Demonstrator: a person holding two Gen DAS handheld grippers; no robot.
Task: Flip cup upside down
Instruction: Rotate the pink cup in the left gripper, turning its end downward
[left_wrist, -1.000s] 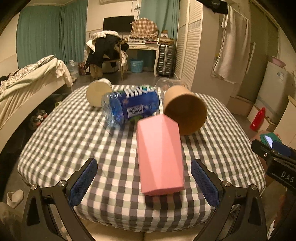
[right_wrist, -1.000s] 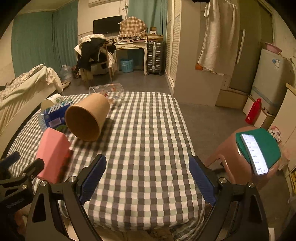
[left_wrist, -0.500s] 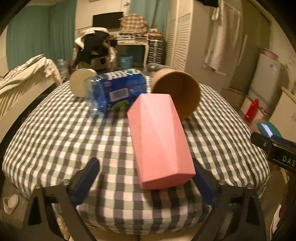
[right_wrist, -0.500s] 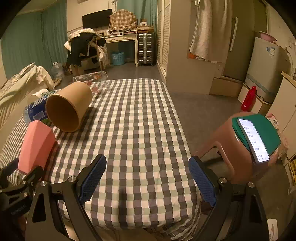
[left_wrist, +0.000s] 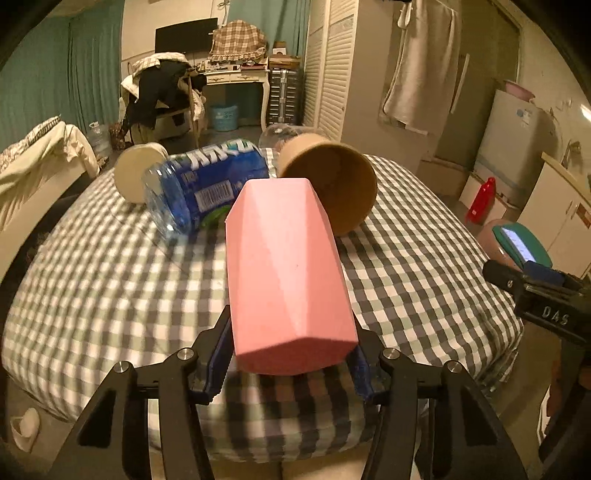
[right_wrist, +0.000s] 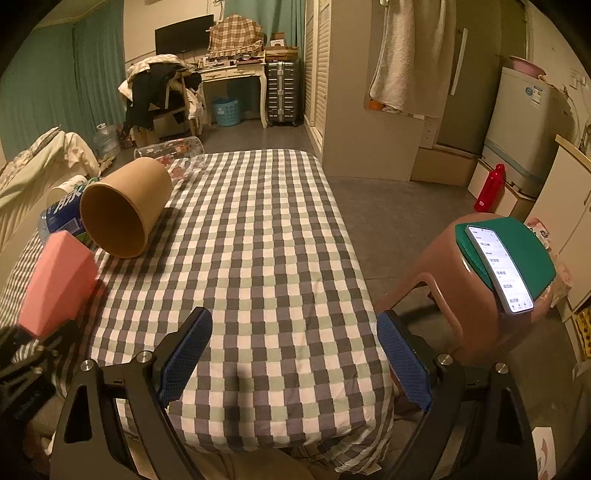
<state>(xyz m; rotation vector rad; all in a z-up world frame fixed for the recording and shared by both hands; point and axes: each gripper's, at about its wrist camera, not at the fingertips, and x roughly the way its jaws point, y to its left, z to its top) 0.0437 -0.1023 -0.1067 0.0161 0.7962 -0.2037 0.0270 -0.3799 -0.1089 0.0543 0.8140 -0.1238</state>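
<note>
A pink faceted cup lies on its side on the checked table, its closed base toward me. My left gripper is shut on the base end of this cup, one blue pad on each side. The cup also shows at the left of the right wrist view. My right gripper is open and empty over the table's near right edge.
A brown paper cup lies on its side behind the pink cup, mouth toward me. A blue-labelled water bottle, a white cup and a clear glass also lie there. A pink stool with a phone stands at right.
My left gripper moved forward around the pink cup and closed on its base end. The right gripper stayed open and barely moved.
</note>
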